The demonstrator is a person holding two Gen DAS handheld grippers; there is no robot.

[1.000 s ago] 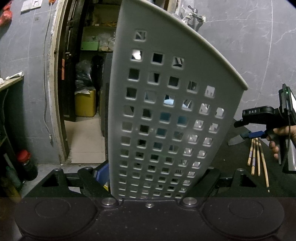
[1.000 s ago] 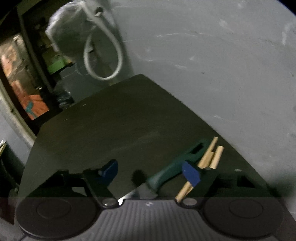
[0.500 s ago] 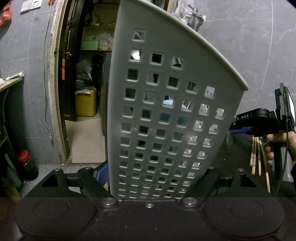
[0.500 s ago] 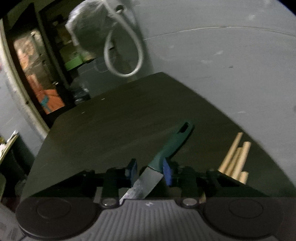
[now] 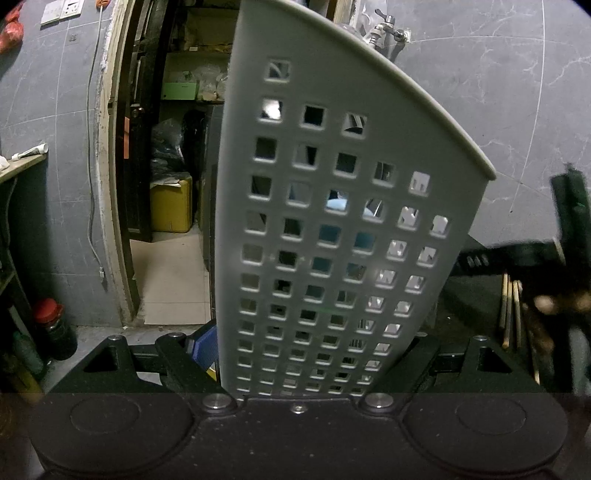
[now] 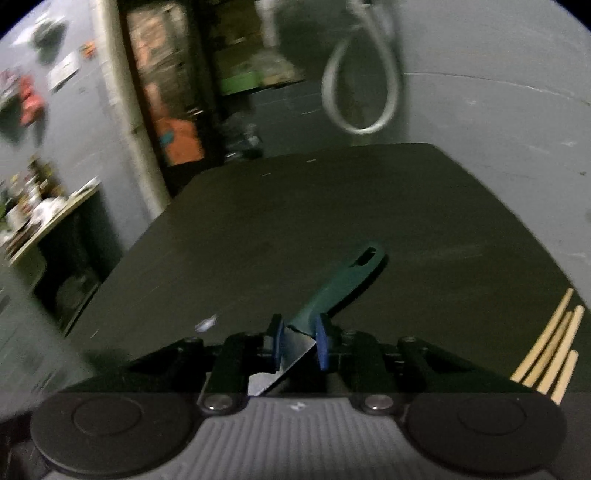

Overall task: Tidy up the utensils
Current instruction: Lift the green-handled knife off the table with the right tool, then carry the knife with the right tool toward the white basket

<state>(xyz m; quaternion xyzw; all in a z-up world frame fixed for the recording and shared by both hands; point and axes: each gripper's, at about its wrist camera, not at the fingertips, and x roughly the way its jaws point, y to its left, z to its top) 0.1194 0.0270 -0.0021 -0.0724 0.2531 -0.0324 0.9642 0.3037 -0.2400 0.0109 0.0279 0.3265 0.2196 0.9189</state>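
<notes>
A tall grey perforated utensil holder (image 5: 332, 221) fills the left wrist view, upright, with my left gripper (image 5: 306, 354) shut on its base. In the right wrist view a knife with a dark green handle (image 6: 340, 284) pokes forward over the black table (image 6: 295, 221). My right gripper (image 6: 298, 343) has its jaws closing on it, blue pads pressing where blade meets handle. Wooden chopsticks (image 6: 550, 350) lie at the right. The left wrist view shows the right gripper (image 5: 517, 254) blurred by the chopsticks (image 5: 511, 314).
An open doorway behind the holder shows a yellow canister (image 5: 171, 203). A red-capped bottle (image 5: 51, 325) stands low at the left. A tap (image 5: 388, 27) and a looped hose (image 6: 362, 92) hang on the grey wall. A cluttered shelf (image 6: 48, 218) sits beyond the table's left edge.
The right gripper's jaws came together on the knife, then it swung left and rolled, leaving the chopsticks off to the right. The left gripper and holder stayed still.
</notes>
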